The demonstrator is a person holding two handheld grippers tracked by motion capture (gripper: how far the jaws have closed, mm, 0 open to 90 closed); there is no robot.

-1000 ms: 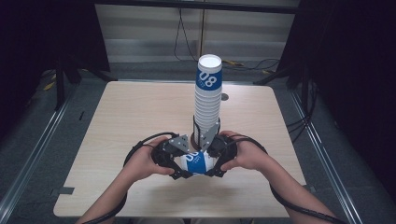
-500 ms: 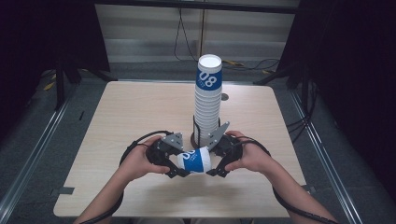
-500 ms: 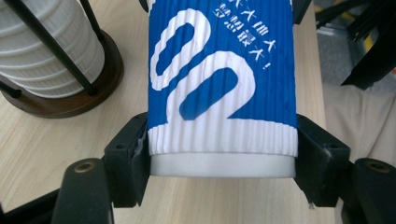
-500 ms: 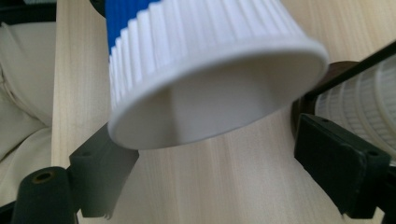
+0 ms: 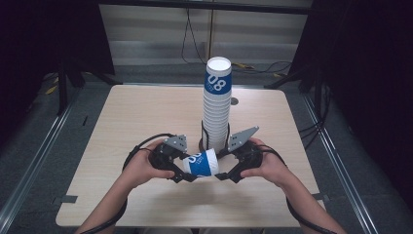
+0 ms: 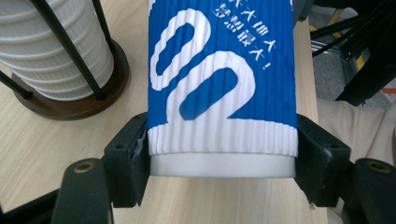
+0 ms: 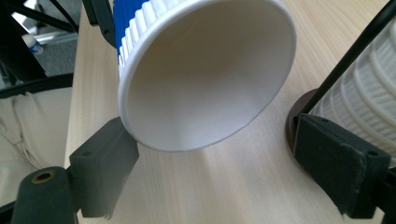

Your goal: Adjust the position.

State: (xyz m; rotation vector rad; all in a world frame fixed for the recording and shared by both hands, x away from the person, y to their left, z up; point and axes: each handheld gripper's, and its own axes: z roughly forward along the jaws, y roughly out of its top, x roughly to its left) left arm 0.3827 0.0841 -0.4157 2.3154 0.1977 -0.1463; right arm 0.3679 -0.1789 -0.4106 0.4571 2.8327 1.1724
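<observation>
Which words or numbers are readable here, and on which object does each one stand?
"08": top cup of the stack, white on a blue band, high view.
Large white digits, upside down, probably the same "08": held cup, left gripper view.
White line of small characters beside them: not readable.
Print on the held cup in the high view: too small.

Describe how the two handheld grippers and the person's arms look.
Both grippers, the left gripper and the right gripper, are black with blocky two-jaw fingers and screw holes. Each carries a grey three-cornered plate on top and trails a black cable. The forearms are bare, no sleeves visible.
</observation>
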